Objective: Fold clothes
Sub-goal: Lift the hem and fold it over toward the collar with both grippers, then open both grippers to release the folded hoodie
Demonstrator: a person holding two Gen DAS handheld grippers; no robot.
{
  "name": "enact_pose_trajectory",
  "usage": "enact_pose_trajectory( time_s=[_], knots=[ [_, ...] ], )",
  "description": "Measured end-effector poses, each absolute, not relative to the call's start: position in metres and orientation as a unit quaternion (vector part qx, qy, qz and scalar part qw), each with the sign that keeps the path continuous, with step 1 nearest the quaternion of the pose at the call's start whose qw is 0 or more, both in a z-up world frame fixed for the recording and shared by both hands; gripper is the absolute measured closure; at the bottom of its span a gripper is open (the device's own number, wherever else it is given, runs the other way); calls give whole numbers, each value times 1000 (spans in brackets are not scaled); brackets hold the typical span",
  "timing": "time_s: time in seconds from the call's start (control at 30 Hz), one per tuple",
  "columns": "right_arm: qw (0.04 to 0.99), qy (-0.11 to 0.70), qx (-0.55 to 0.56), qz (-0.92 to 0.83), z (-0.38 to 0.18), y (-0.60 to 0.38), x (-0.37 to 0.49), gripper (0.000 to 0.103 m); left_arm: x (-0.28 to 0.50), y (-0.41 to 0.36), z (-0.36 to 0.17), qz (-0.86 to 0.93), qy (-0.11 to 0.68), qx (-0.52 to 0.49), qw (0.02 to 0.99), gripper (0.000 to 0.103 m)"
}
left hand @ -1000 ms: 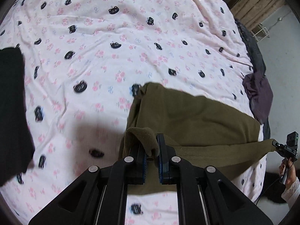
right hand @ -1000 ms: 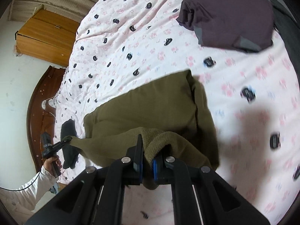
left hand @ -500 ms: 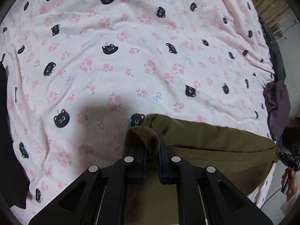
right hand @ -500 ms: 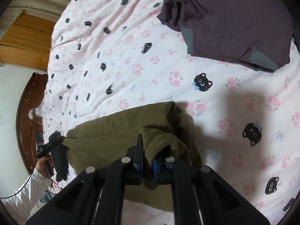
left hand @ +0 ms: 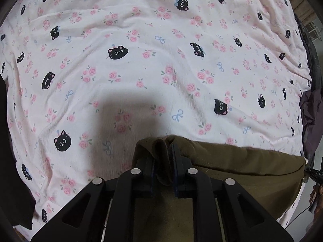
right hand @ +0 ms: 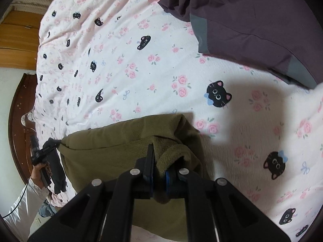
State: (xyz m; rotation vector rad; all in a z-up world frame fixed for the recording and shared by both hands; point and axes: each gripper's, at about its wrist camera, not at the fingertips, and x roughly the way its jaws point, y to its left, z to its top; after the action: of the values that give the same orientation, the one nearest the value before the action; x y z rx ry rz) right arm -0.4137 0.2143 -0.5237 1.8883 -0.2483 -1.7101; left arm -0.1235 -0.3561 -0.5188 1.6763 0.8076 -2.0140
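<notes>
An olive-green fleece garment lies on a pink bedsheet with black cat faces. My left gripper is shut on one corner of its folded edge, low over the sheet. My right gripper is shut on the other corner of the olive garment. The cloth stretches between the two grippers. In the right wrist view the left gripper shows at the far end of the garment, held in a hand.
A dark purple garment lies on the bedsheet ahead of the right gripper; it also shows at the right edge of the left wrist view. A black garment lies at the left edge. A wooden headboard and cabinet stand beyond the bed.
Both grippers have carried the olive garment's edge forward and down toward the sheet, doubling it over itself. The sheet now looks much closer in both views. Both grips are unchanged.
</notes>
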Motion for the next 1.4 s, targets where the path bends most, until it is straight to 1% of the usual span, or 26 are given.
enact_pose_trajectory(
  time_s=[0.03, 0.07, 0.1, 0.13, 0.17, 0.2, 0.23, 0.4, 0.57, 0.63, 0.7, 0.83, 0.9, 0.97, 1.0, 1.07, 1.2, 1.4],
  knots=[
    [287, -87, 709, -638, -523, 212, -416, 91, -124, -357, -519, -717, 292, 601, 198, 86],
    [289, -83, 711, -636, -522, 210, -418, 86, -125, -358, -519, -715, 293, 604, 197, 83],
    [291, -80, 712, -634, -520, 207, -420, 73, -126, -359, -518, -712, 294, 607, 195, 81],
    [296, -82, 712, -631, -518, 205, -421, 63, -126, -360, -517, -711, 295, 608, 193, 79],
    [301, -86, 712, -628, -516, 202, -422, 35, -126, -361, -517, -709, 298, 609, 192, 77],
    [305, -86, 709, -630, -513, 199, -423, 2, -126, -363, -515, -706, 305, 609, 191, 75],
    [305, -81, 706, -634, -509, 195, -425, 0, -125, -366, -514, -703, 313, 608, 192, 70],
    [302, -75, 703, -640, -498, 187, -433, 0, -120, -383, -499, -704, 344, 585, 211, 65],
    [297, -77, 680, -666, -479, 194, -440, 0, -110, -401, -471, -724, 358, 540, 236, 65],
    [294, -77, 660, -687, -464, 198, -442, 0, -109, -392, -456, -750, 321, 530, 230, 65],
    [300, -49, 633, -711, -446, 197, -437, 0, -109, -370, -442, -780, 272, 525, 205, 65],
    [343, 48, 572, -744, -418, 176, -391, 0, -102, -298, -428, -822, 177, 526, 128, 64],
    [356, 93, 545, -753, -417, 162, -356, 0, -96, -253, -431, -830, 141, 532, 91, 64],
    [368, 137, 516, -761, -415, 148, -321, 0, -90, -218, -439, -832, 131, 534, 71, 64],
    [380, 146, 509, -759, -417, 140, -302, 0, -86, -202, -443, -833, 131, 534, 65, 64],
    [382, 153, 501, -761, -424, 127, -273, 0, -82, -179, -449, -833, 139, 531, 65, 64],
    [373, 137, 508, -764, -451, 101, -228, 0, -81, -144, -472, -833, 151, 525, 89, 64],
    [328, 145, 509, -782, -487, 73, -207, 0, -96, -131, -505, -826, 141, 533, 119, 64]
  ],
)
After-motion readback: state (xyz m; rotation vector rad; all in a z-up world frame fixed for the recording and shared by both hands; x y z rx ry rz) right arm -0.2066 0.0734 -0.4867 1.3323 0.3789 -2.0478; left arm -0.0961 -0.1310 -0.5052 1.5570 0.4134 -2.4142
